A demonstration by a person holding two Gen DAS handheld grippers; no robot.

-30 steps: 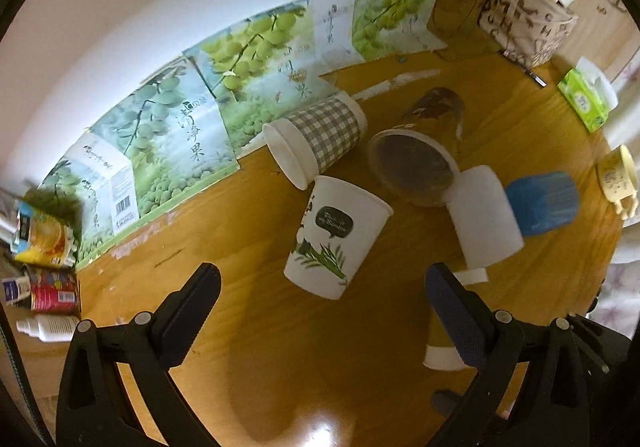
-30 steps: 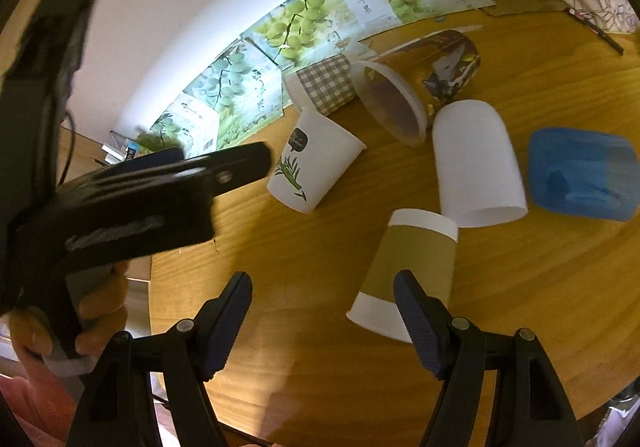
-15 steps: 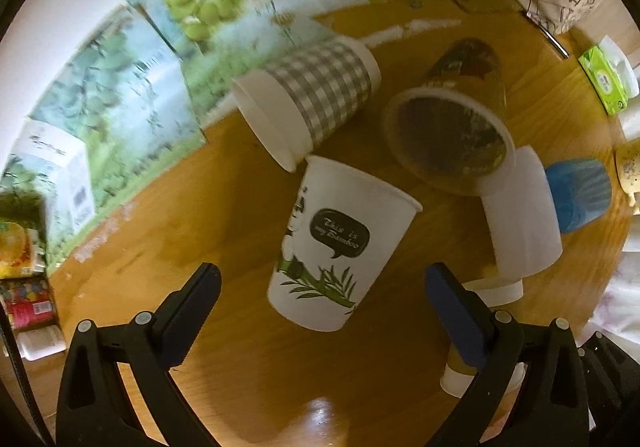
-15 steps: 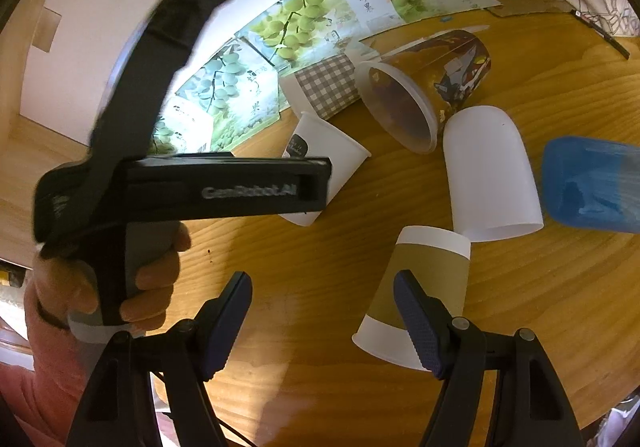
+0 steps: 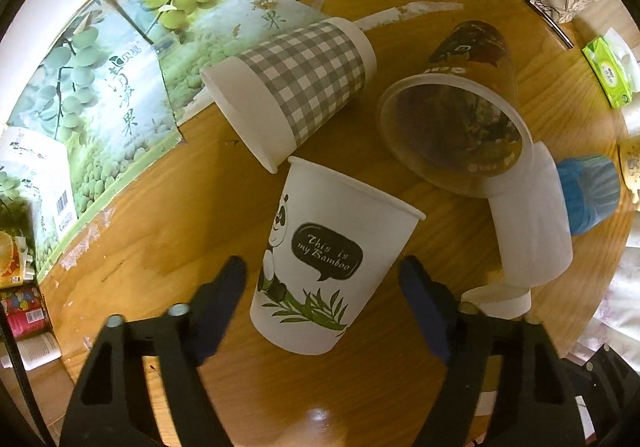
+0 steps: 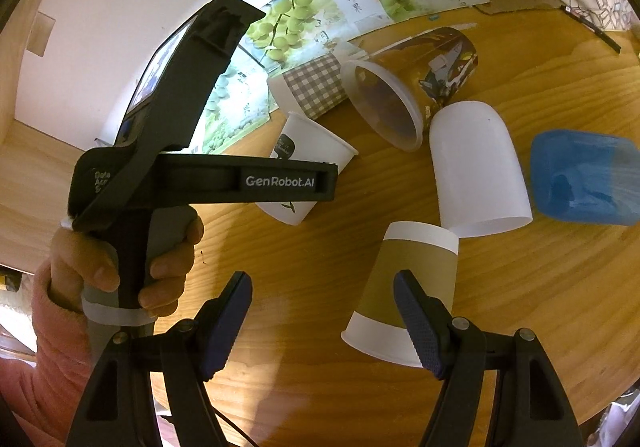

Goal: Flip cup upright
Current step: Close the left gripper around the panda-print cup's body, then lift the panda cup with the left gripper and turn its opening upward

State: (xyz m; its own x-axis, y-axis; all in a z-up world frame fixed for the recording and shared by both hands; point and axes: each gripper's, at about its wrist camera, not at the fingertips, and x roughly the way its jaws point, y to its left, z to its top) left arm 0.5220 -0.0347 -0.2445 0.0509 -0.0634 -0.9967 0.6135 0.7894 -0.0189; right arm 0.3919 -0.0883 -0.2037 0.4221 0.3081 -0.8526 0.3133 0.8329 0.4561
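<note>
A white paper cup with a panda print (image 5: 332,263) lies on its side on the round wooden table (image 5: 168,215). My left gripper (image 5: 322,295) is open, with one finger on each side of the cup's base, not touching it. The same cup (image 6: 308,151) shows in the right wrist view, partly hidden behind the left gripper's body (image 6: 208,183). My right gripper (image 6: 322,323) is open and empty above the table. A brown-sleeved cup (image 6: 404,291) lies just to the right of it, by the right finger.
Other cups lie on their sides: a checked one (image 5: 292,87), a dark clear plastic one (image 5: 460,115), a white plastic one (image 5: 528,215) and a blue one (image 5: 588,195). Grape-print boxes (image 5: 120,79) line the back edge. A green tissue pack (image 5: 608,71) sits far right.
My left gripper has moved forward and down to the panda cup, so its fingers now flank the cup's base. The right gripper has barely moved.
</note>
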